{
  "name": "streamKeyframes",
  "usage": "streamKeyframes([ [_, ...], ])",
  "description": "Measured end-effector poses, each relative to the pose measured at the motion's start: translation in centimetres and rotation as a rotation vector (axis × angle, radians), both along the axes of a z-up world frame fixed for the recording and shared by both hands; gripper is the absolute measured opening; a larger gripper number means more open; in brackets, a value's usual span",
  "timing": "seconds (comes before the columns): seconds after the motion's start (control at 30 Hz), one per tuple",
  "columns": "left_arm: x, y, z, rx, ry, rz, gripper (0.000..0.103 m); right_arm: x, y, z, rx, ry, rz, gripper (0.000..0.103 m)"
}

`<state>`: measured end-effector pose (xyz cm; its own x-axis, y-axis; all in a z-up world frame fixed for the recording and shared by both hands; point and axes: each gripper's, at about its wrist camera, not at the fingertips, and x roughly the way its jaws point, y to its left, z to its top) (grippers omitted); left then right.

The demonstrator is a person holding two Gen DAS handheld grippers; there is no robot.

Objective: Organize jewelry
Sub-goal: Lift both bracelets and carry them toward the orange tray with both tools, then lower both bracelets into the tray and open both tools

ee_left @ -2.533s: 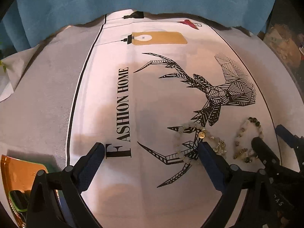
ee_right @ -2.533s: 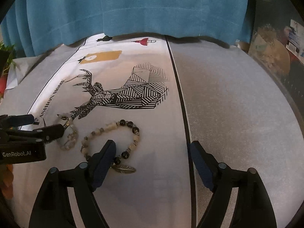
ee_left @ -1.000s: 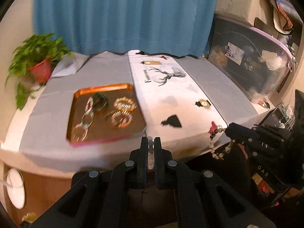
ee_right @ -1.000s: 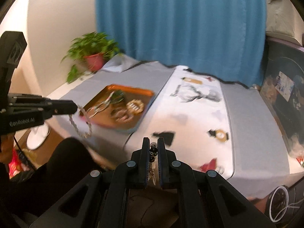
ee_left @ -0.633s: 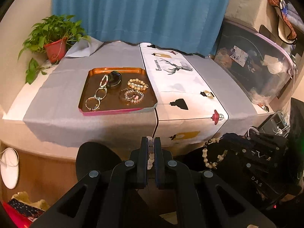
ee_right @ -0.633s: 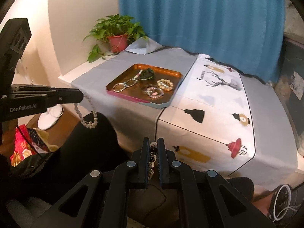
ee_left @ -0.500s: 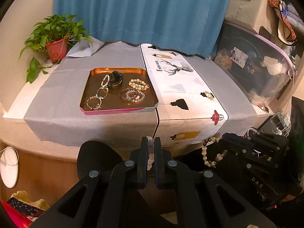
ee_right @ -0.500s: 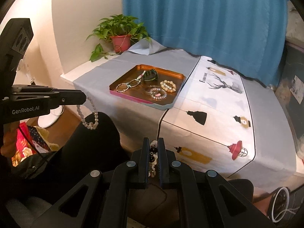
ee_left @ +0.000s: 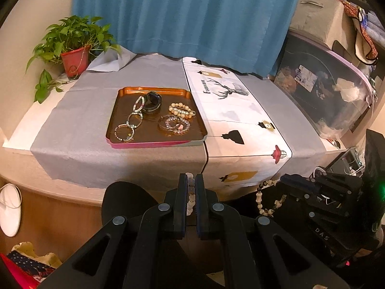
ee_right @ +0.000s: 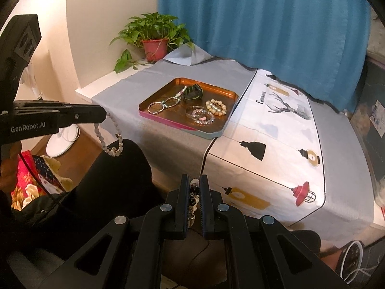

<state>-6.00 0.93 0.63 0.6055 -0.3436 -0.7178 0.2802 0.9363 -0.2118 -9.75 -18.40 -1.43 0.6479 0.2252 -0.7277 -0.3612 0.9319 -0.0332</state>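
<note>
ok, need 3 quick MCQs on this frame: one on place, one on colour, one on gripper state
1. Where is the tray?
A. on the grey cloth
B. on the deer runner
C. on the floor

2. What colour is the plant pot?
A. blue
B. white
C. red

3. What is the left gripper doing?
A. open, nothing held
B. shut on a pale bead bracelet
C. resting in the tray

Key: 1 A, grey cloth shows around the tray. 2 C, the pot is red. 3 B, the bracelet hangs from its shut fingers.
</note>
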Motion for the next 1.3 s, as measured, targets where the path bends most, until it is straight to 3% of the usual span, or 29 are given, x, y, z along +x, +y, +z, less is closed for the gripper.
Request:
streamKeyframes([
  [0.37,4.7,1.6,-0.2,-0.013,0.009,0.029,0.004,4.8,1.2,-0.5,-0.006,0.023,0.006,0.008],
  [0.9,14.0,2.6,-0.4,0.012,-0.02,0.048,0.004,15.7,4.2,0.0,0.021,-0.005,0.038,0.008],
  [1.3,22.4,2.3,-3.8,0.053,0.024,0.063,0.004,24.9,5.7,-2.0,0.043,-0.015,0.036,0.008],
])
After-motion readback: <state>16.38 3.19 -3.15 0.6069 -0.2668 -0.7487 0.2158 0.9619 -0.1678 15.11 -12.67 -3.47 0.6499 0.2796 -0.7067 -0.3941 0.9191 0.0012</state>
